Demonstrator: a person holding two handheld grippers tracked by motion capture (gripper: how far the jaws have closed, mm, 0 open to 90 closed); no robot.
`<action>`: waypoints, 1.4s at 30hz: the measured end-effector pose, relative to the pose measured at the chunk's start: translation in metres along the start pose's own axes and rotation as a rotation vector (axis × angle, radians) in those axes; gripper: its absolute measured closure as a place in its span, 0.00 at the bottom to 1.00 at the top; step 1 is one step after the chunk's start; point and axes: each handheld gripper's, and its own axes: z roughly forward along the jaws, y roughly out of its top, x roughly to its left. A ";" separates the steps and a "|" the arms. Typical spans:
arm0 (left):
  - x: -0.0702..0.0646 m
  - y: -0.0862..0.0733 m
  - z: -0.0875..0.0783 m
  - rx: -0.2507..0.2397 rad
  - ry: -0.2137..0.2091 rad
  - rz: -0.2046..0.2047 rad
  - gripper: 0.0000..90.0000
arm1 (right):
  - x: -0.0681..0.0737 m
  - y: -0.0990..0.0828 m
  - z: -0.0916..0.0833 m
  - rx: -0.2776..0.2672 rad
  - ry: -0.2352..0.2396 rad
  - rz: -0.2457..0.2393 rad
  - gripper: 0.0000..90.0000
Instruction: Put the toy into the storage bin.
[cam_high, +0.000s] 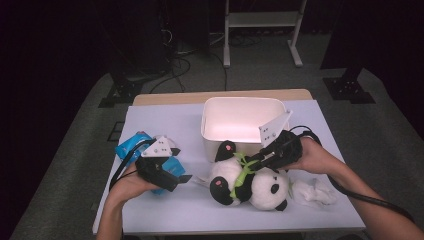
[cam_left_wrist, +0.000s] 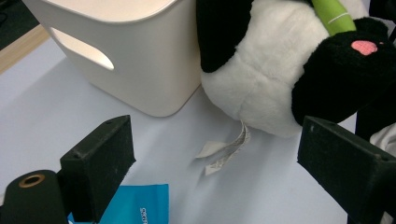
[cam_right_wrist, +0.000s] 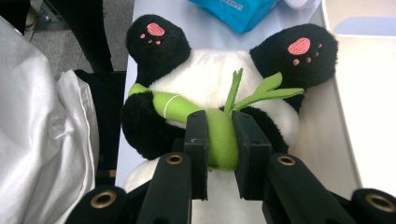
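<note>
Green bamboo (cam_right_wrist: 219, 135) on the panda toy (cam_high: 250, 182) is pinched tight by the right hand-held gripper (cam_high: 261, 158), ready to lift it into the white bin (cam_high: 242, 125), while the left hand-held gripper (cam_high: 185, 178) waits open nearby.

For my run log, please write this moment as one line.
right gripper: shut on green bamboo stalk of panda plush | left gripper: open, holds nothing | white bin: nothing visible inside

panda toy (cam_high: 250, 182): showing fluffy plush, green felt-like bamboo stalk (cam_right_wrist: 223, 137) | bin (cam_high: 240, 122): looking smooth matt plastic | blue pack (cam_high: 135, 145): shining glossy film | bench (cam_high: 170, 120): wearing smooth matt cover, wooden edge
</note>
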 end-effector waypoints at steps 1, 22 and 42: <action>0.000 0.000 0.000 -0.002 -0.001 -0.002 0.11 | 0.000 0.001 -0.001 -0.003 0.000 -0.007 0.85; 0.006 -0.004 -0.004 -0.003 0.017 -0.019 0.11 | 0.001 0.028 -0.032 0.013 -0.021 -0.033 0.86; 0.013 -0.009 -0.001 -0.002 0.012 -0.052 0.11 | -0.002 0.063 -0.072 0.007 -0.054 -0.069 0.86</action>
